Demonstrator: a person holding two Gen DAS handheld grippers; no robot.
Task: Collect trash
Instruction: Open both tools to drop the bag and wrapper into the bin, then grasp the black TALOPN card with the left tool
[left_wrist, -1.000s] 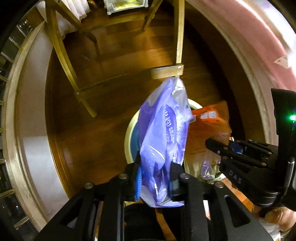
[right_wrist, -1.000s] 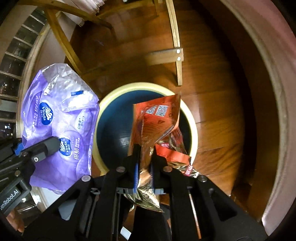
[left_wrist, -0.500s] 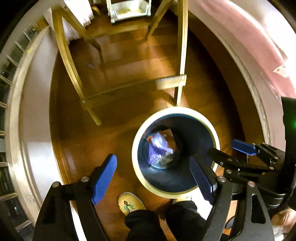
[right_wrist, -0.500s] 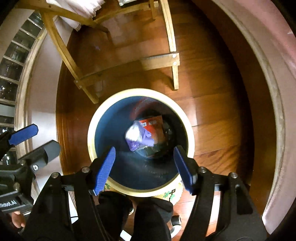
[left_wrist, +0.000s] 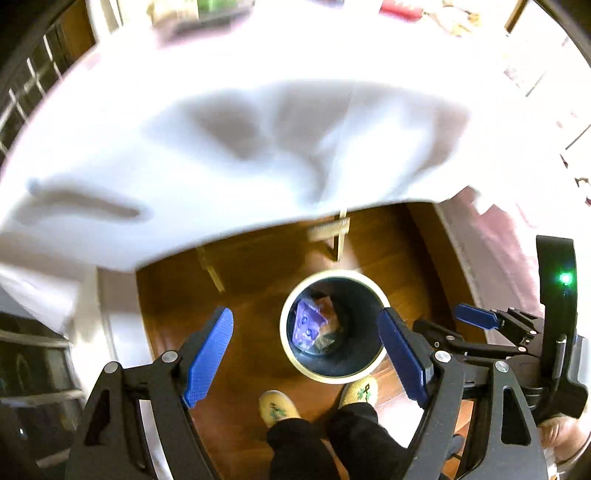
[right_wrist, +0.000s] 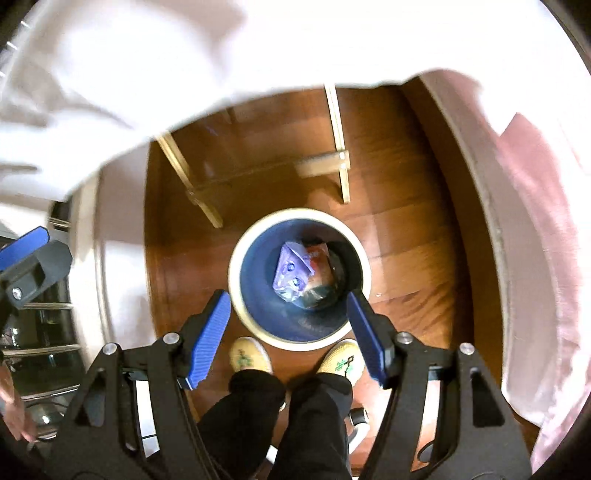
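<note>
Bin (right_wrist: 236, 275): cream rim, dark blue inside. Purple wrapper (right_wrist: 290, 271) with round blue marks. Orange-red wrapper (right_wrist: 318, 258). Floor (right_wrist: 406, 236): glossy reddish-brown wood. Slippers (right_wrist: 249, 356): pale yellow, green pattern on top. Trousers (right_wrist: 280, 417): black. Cloth (left_wrist: 258, 147): white with grey shadows. Left gripper (left_wrist: 306, 354) and right gripper (right_wrist: 288, 336): black frames, blue ribbed pads. Curtain (right_wrist: 535, 221): pale pink.
</note>
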